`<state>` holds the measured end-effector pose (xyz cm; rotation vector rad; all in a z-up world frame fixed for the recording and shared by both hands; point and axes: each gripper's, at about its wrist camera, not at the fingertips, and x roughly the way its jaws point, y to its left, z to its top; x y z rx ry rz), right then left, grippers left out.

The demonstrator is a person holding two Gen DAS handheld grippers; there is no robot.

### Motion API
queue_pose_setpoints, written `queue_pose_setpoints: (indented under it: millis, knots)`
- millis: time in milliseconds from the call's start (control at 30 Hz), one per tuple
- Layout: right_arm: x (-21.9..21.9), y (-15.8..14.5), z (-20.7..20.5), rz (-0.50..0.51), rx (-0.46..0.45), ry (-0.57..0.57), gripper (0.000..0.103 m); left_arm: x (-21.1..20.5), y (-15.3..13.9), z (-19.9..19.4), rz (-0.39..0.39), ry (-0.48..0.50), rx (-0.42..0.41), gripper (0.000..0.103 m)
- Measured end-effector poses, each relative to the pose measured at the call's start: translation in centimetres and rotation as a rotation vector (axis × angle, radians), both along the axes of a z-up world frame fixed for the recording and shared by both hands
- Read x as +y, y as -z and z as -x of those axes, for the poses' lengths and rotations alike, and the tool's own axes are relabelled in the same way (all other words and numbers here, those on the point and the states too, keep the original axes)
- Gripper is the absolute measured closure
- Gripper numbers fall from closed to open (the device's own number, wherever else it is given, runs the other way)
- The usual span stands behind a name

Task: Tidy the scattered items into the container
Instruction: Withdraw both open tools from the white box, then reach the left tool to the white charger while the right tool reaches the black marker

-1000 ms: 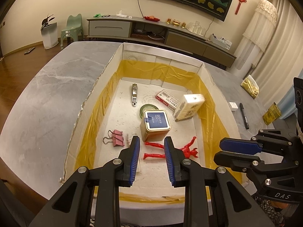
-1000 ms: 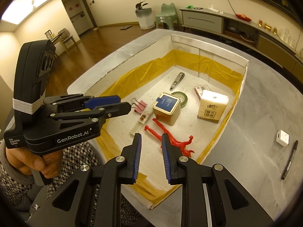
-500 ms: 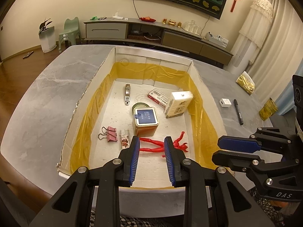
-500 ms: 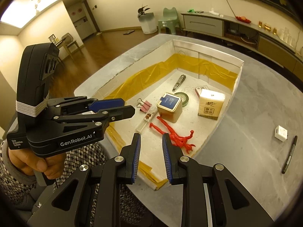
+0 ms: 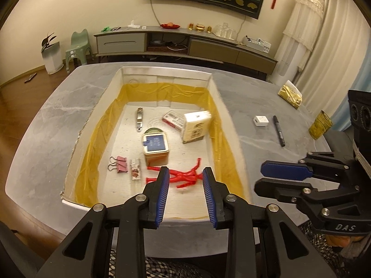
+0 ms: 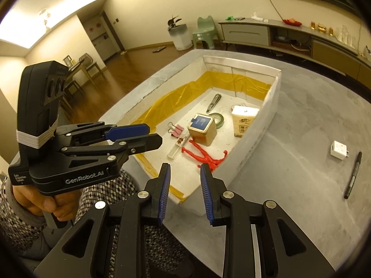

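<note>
We found the near strip of the container (image 5: 222, 106) floor bare beyond the red figure (image 5: 183, 176). The middle was crowded: square tin (image 5: 156, 148), tissue pack (image 5: 197, 126), binder clip (image 5: 120, 164). Right of the wall, open grey table (image 6: 301, 120) held only the white adapter (image 6: 339, 149) and marker (image 6: 353, 175).

A green chair (image 5: 78, 46) stands beside a sideboard (image 5: 176, 44).
</note>
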<state>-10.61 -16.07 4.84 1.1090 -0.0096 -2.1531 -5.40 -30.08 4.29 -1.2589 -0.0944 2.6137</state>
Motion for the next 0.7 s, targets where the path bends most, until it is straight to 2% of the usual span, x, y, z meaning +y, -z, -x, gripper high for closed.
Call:
queue_pose_setpoints:
  millis: [333,533,700]
  knots:
    - [6.9,0.5,0.3,0.053,-0.019,0.113,0.073,6.3,-1.9,-0.2,0.038,0.117,0.025,0.066]
    - [13.2,1.4,2.2,0.08,-0.049,0.259,0.073,11.5,-2.1,1.0,0.044,0.209,0.036,0.061]
    - [18.7,2.5,4.3,0.081,-0.07,0.395,0.072,16.7,-1.7,2.7,0.079,0.299,0.059,0.059]
